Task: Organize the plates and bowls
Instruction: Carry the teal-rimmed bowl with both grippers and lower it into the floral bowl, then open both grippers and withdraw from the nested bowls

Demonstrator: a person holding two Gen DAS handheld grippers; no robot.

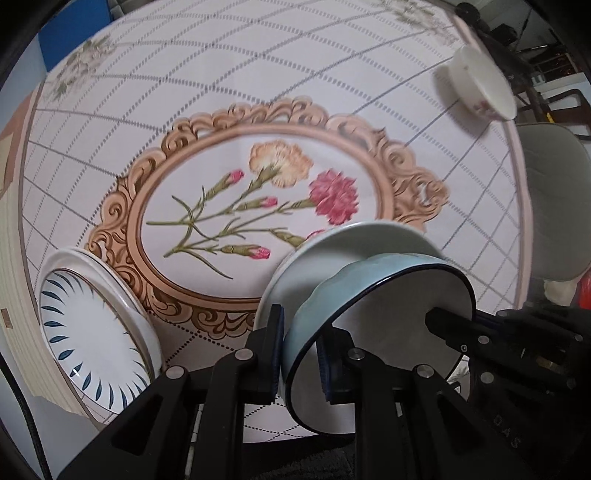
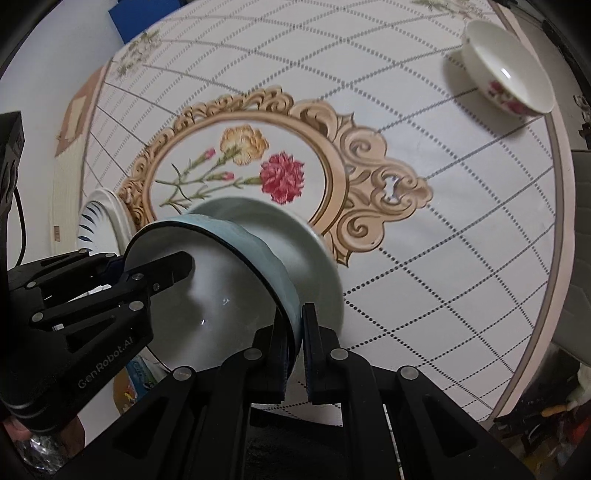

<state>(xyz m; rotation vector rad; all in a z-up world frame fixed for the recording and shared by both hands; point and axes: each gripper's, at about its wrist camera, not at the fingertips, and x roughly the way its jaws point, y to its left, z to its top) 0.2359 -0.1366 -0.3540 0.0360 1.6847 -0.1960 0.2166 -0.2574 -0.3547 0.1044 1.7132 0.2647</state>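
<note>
Both grippers grip one light blue bowl with a dark rim, held over a pale green plate on the table. My left gripper is shut on the bowl's left wall. My right gripper is shut on the bowl's right wall, above the same plate. A white plate with blue leaf marks lies at the left, also in the right wrist view. A white bowl with pink flowers stands at the far right, also in the left wrist view.
The round table wears a floral cloth with a carnation medallion. A grey chair stands beyond the table's right edge. A blue panel is behind the table at the far left.
</note>
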